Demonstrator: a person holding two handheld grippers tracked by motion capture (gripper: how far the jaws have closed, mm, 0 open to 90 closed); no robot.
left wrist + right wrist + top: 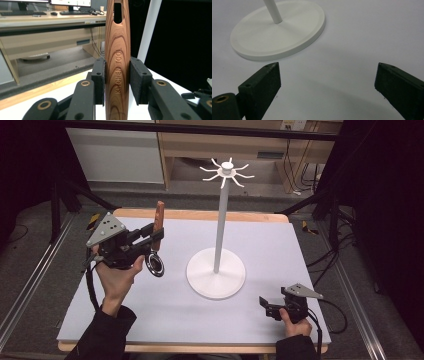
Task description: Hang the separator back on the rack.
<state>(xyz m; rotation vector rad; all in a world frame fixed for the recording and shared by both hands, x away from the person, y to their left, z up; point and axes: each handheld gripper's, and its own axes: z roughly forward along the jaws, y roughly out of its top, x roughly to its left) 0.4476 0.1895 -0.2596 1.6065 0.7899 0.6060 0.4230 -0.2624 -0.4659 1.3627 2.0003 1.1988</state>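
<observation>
Left gripper view alone reads "KITCHEN TOOL" on the clamped wooden handle (pixel 117 72).

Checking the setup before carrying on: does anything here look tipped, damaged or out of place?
Nothing stands out. The white stand is upright, and the left gripper holds the wooden-handled utensil squarely.

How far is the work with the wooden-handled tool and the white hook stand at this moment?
Done: the left gripper is shut on the wooden handle of the kitchen tool, which is held upright, off the table. In hand: it is beside the white stand, below the hooks. Probably left: hanging it by the handle's slot. The right gripper rests open.
</observation>
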